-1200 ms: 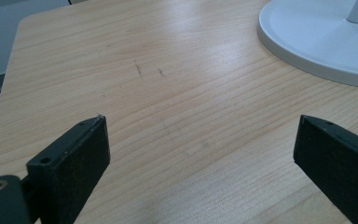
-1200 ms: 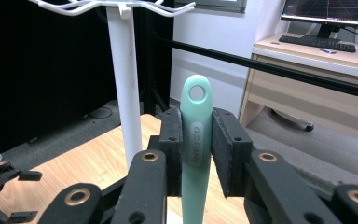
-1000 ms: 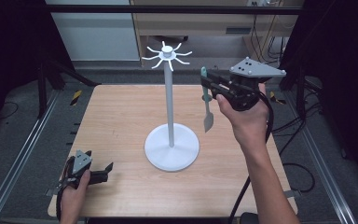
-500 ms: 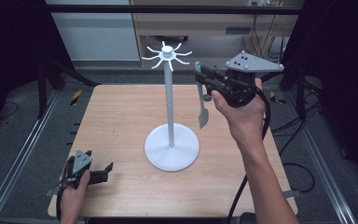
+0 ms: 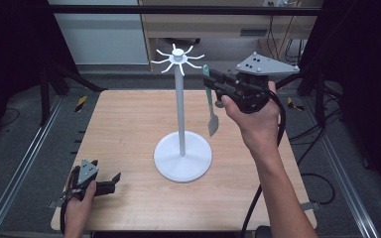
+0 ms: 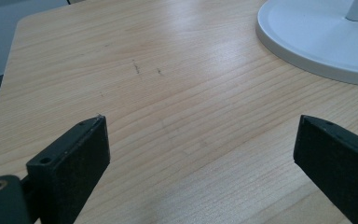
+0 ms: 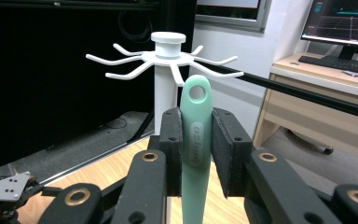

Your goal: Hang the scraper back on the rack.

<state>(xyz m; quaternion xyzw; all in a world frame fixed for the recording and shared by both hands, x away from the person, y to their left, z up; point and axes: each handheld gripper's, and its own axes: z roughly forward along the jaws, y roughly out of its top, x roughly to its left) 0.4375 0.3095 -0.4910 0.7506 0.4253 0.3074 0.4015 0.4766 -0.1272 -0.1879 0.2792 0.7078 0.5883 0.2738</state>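
A white stand rises from the table on a round base [image 5: 182, 157], with a ring of hooks [image 5: 177, 58] at its top. My right gripper [image 5: 211, 82] is held high just right of the hooks, shut on the mint-green handle of a utensil [image 5: 209, 101] whose grey blade hangs down beside the pole. In the right gripper view the handle [image 7: 196, 135] stands upright between the pads, its hole just below and in front of the hooks [image 7: 163, 58]. My left gripper [image 5: 110, 179] rests at the table's near left corner, open, with nothing between its jaws [image 6: 200, 154].
The wooden table [image 5: 129, 124] has metal rails along both sides. The stand's base [image 6: 317, 42] lies ahead and to the right of the left gripper. A desk with a keyboard and monitor [image 7: 345, 28] stands beyond the table.
My right gripper has shifted slightly left and up with the utensil, closer to the hooks. The left gripper has stayed where it was.
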